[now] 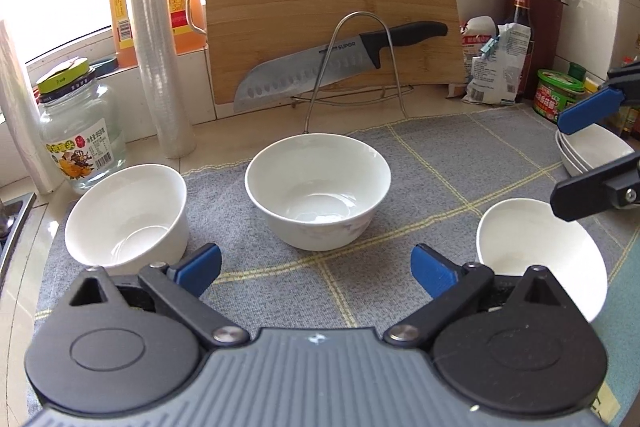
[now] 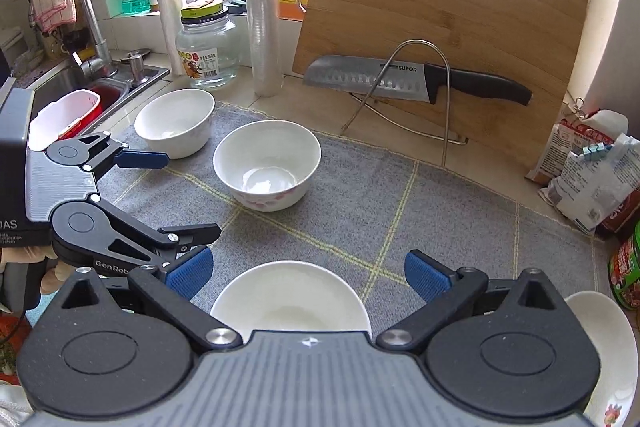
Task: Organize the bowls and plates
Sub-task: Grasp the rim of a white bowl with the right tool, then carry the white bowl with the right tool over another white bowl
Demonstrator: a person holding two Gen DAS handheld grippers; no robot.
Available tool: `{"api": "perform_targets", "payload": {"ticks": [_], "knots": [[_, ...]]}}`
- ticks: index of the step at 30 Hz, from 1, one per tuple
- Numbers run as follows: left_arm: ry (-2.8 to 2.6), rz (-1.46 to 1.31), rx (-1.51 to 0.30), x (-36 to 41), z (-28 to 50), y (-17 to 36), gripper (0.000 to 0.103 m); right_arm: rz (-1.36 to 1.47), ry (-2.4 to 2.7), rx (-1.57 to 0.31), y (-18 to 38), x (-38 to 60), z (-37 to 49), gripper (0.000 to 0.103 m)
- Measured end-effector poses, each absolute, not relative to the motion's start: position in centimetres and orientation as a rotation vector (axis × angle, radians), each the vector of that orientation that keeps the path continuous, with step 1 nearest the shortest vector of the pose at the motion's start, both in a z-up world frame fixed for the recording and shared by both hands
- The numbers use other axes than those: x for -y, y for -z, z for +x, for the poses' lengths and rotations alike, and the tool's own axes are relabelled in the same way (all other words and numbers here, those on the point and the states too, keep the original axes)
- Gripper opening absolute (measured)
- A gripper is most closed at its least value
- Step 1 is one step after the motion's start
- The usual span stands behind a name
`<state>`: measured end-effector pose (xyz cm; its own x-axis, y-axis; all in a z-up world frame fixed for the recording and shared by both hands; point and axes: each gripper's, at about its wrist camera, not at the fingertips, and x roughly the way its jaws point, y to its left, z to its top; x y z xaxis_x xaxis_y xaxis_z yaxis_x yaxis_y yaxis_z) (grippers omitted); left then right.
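Note:
Three white bowls stand on a grey checked mat [image 1: 440,155]. The left bowl [image 1: 126,215] [image 2: 174,123] and the middle bowl [image 1: 318,191] [image 2: 268,167] lie ahead of my left gripper [image 1: 316,271] [image 2: 192,195], which is open and empty just short of them. The third bowl [image 1: 536,251] [image 2: 288,303] sits directly below my right gripper [image 2: 308,275] [image 1: 558,163], also open with nothing between its fingers. A short stack of white plates [image 1: 588,151] [image 2: 608,347] rests at the mat's right edge, partly hidden by the right gripper.
A bamboo cutting board [image 1: 328,7] leans on the back wall behind a wire rack [image 1: 356,67] with a large knife [image 1: 320,67]. A glass jar [image 1: 76,131], film rolls [image 1: 156,39], food bags [image 1: 492,67] and a sink [image 2: 80,83] ring the mat.

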<state>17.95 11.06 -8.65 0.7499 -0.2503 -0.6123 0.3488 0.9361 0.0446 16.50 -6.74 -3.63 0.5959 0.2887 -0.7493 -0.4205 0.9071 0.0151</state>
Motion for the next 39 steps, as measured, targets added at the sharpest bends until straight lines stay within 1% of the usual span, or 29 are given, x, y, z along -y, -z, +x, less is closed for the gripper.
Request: {"api": "perform_targets", "payload": {"ticks": [12, 26, 32, 39], "knots": [[0.258, 0.172, -0.655, -9.3, 20.6, 9.6, 0.100, -0.167, -0.565, -0.850, 4.4, 4.6, 25.4, 0.103], [0.268, 0.154, -0.673, -9.8, 22.5, 10.3, 0.099, -0.180, -0.650, -0.946, 7.4, 1.6, 31.1, 0.090], [0.283, 0.175, -0.668, -9.5, 22.9, 10.4, 0.097, -0.181, -0.662, -0.978, 8.5, 0.9, 32.4, 0.089], [0.310, 0.171, -0.663, -9.5, 23.4, 10.4, 0.093, -0.180, -0.667, -0.991, 9.1, 0.6, 33.1, 0.085]]}}
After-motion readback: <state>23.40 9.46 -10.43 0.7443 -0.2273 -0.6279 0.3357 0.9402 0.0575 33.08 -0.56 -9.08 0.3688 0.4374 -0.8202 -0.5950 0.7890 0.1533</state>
